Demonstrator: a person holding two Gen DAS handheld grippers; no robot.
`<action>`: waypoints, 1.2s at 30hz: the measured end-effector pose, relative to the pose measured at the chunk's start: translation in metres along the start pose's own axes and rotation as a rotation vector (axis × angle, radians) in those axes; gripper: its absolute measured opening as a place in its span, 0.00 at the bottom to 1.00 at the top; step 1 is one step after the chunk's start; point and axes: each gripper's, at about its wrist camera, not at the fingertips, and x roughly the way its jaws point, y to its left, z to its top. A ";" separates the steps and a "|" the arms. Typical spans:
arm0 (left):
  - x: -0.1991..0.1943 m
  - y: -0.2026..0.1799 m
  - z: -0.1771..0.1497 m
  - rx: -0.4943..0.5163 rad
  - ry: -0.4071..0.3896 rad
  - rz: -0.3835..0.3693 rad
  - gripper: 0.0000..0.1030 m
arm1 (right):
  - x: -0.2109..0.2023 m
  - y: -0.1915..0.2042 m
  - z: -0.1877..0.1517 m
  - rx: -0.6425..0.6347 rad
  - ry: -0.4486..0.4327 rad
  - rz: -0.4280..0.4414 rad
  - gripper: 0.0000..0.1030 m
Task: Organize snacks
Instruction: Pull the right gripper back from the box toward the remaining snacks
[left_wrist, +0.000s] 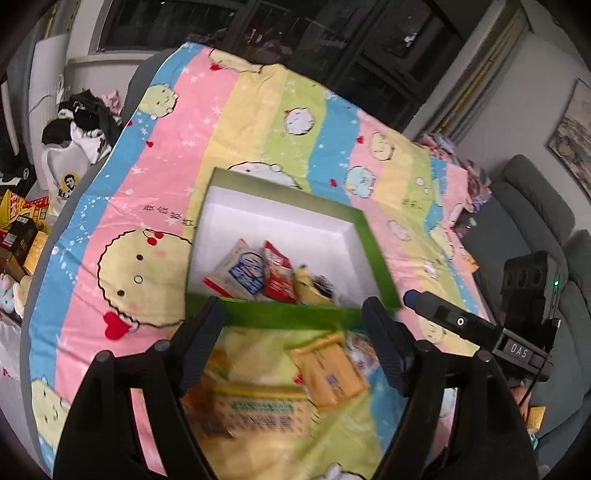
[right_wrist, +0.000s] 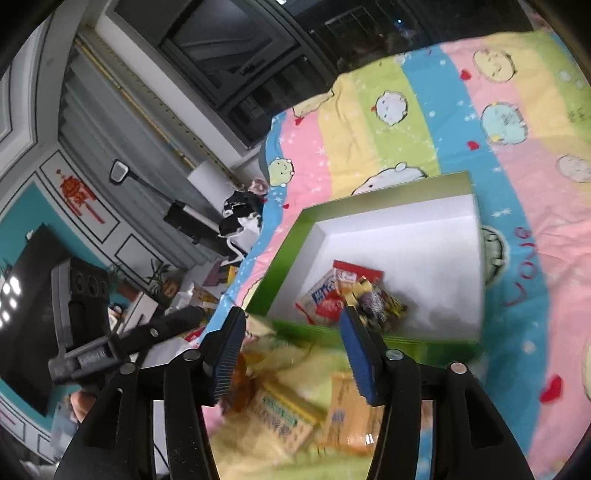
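Note:
A green box (left_wrist: 376, 254) with a white inside lies on a striped cartoon bedsheet; it also shows in the right wrist view (right_wrist: 291, 240). Inside it lie a white-blue packet (left_wrist: 240, 275), a red packet (left_wrist: 277, 273) and a yellow-dark packet (left_wrist: 312, 286). In front of the box lie an orange packet (left_wrist: 328, 369) and a yellow-green packet (left_wrist: 258, 410), blurred. My left gripper (left_wrist: 293, 343) is open and empty above these loose packets. My right gripper (right_wrist: 291, 354) is open and empty above the same packets (right_wrist: 284, 417), near the box's front wall.
The bedsheet (left_wrist: 147, 184) covers the whole work surface. Clothes (left_wrist: 85, 122) and snack boxes (left_wrist: 22, 229) lie off the left edge. A grey sofa (left_wrist: 535, 206) stands at the right. The other gripper (left_wrist: 480, 328) shows at the right of the left wrist view.

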 end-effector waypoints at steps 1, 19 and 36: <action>-0.004 -0.005 -0.002 0.003 -0.001 -0.009 0.78 | -0.010 0.002 -0.003 -0.010 -0.007 -0.002 0.55; -0.118 -0.118 0.008 0.163 -0.179 -0.050 0.99 | -0.189 0.074 0.020 -0.234 -0.260 -0.148 0.68; -0.119 -0.127 0.010 0.143 -0.249 -0.077 1.00 | -0.203 0.102 0.034 -0.387 -0.332 -0.228 0.89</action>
